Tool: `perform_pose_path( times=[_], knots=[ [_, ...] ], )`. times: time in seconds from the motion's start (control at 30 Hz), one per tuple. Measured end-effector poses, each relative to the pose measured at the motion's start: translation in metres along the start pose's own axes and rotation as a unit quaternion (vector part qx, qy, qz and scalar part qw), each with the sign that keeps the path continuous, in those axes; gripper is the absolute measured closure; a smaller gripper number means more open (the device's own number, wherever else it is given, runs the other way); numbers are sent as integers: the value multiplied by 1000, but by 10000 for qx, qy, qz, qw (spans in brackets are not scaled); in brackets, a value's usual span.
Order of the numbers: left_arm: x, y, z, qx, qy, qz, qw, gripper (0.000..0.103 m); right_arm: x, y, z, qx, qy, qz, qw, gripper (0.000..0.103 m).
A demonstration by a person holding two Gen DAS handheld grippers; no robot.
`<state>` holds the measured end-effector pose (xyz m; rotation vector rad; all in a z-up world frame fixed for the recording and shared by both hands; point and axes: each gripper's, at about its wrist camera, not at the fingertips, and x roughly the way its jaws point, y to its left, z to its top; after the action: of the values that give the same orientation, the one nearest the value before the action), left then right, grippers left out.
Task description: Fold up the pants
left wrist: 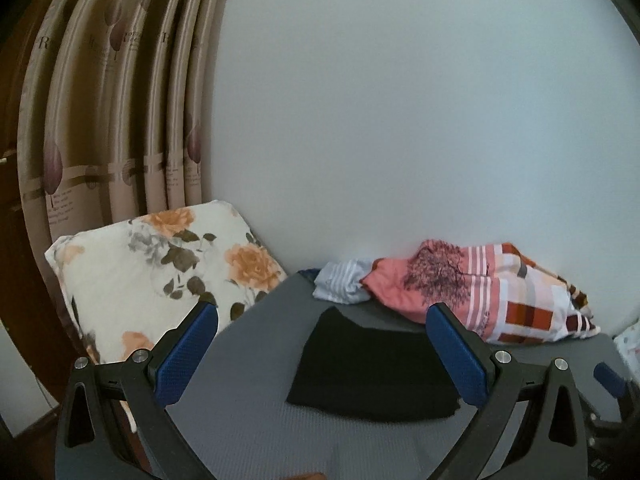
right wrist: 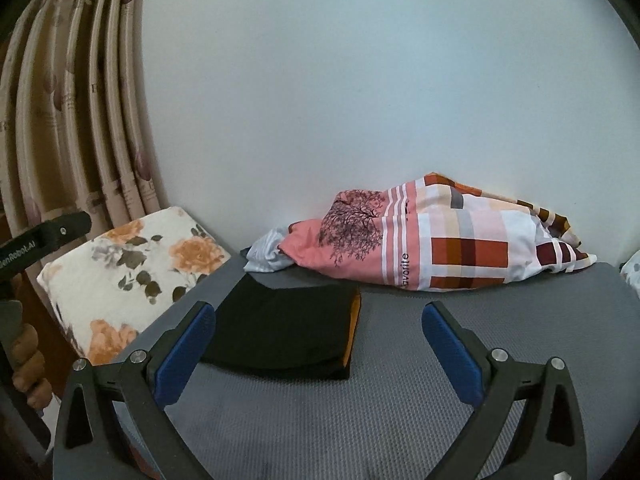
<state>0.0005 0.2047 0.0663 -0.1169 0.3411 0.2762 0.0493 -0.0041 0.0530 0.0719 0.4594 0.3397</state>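
The black pants [left wrist: 372,372] lie folded into a flat rectangle on the grey mat [left wrist: 260,432]. In the right wrist view the pants [right wrist: 280,332] show an orange edge on their right side. My left gripper [left wrist: 322,320] is open and empty, held above and short of the pants. My right gripper [right wrist: 320,320] is open and empty, with the pants behind its left finger [right wrist: 184,352]. The tip of the right gripper shows at the right edge of the left wrist view [left wrist: 608,376]; part of the left gripper shows at the far left of the right wrist view [right wrist: 44,236].
A floral pillow [left wrist: 160,276] leans at the mat's left. A pink patterned pillow [right wrist: 432,240] and a striped cloth [right wrist: 266,254] lie against the white wall [right wrist: 360,80] at the back. Beige curtains [left wrist: 120,100] hang at the left.
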Motion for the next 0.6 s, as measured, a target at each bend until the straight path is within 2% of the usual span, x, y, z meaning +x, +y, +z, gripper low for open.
perform_pose_path(
  times=[0.3, 0.6],
  knots=[
    [-2, -6, -29, 132, 312, -44, 9994, 0, -12, 14, -8, -145, 89, 77, 9998, 0],
    [6, -11, -43, 272, 476, 9, 9985, 0, -14, 23, -12, -276, 130, 150, 9994, 0]
  ],
)
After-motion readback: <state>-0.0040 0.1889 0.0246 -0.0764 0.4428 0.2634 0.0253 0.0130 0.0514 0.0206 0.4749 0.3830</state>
